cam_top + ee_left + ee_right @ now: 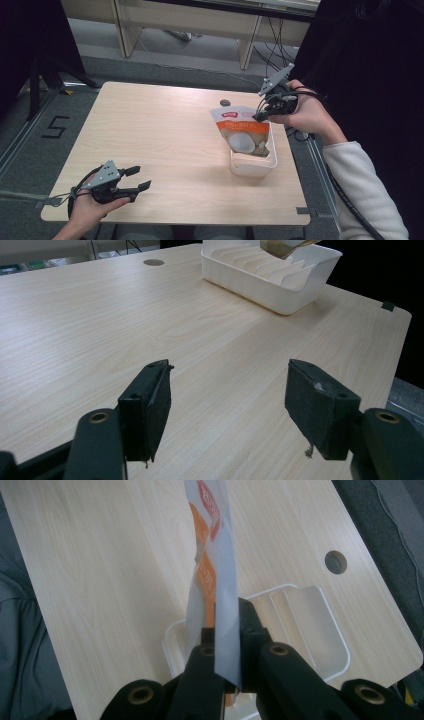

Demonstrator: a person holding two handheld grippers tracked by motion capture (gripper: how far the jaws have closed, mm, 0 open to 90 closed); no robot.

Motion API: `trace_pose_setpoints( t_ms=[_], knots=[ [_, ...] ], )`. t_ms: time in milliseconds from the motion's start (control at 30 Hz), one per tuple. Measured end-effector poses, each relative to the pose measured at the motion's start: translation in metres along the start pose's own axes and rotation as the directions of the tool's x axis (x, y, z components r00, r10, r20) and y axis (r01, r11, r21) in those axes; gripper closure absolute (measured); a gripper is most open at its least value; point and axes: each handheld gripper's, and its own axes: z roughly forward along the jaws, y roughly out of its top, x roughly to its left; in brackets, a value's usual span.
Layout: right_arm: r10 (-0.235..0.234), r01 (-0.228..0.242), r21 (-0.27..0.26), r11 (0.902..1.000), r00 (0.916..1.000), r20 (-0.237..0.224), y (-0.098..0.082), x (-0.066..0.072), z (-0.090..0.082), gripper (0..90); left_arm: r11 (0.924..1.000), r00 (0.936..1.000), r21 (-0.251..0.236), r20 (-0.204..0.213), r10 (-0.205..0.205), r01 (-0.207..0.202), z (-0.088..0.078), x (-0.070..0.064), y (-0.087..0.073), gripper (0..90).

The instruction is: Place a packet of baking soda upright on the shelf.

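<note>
Left tongs (141, 179) gape idle over bare worktop (165, 140). Right tongs (260, 116) clamped on pouch (242, 131) top edge, pouch hanging beneath into slotted tray (252, 167). Lower straight, align with one slot, then release.

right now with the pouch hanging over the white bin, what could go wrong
1. The right claw pinches only a thin edge of the pouch, so it could slip or swing loose.
2. The pouch's lower end sits at the white slotted bin; it may catch on a divider or the rim and drag or tip the light bin.
3. The bin stands close to the table edge on the right claw's side, so a tug could slide it off.
</note>
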Motion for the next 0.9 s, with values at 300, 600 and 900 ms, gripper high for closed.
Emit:
trace_pose_setpoints(
  t_ms=[300, 600, 900],
  knots=[
    [0.008, -0.008, 0.015, 0.9999, 1.0, 0.004, -0.006, -0.003, -0.001, 90.0, 0.9995, 0.9995, 0.0, -0.003, -0.031, 0.031, 0.0, -0.001, -0.001, 34.4],
    [0.003, -0.004, 0.034, 0.9994, 1.0, 0.005, -0.011, -0.006, -0.002, 90.0, 1.0, 1.0, -0.002, 0.001, 0.0, 0.0, 0.0, 0.0, 0.0, 34.4],
    [0.002, -0.002, 0.057, 0.9984, 1.0, 0.007, -0.015, -0.007, 0.001, 90.0, 1.0, 1.0, -0.004, 0.001, -0.005, 0.005, 0.0, 0.0, 0.0, 34.2]
  ],
)
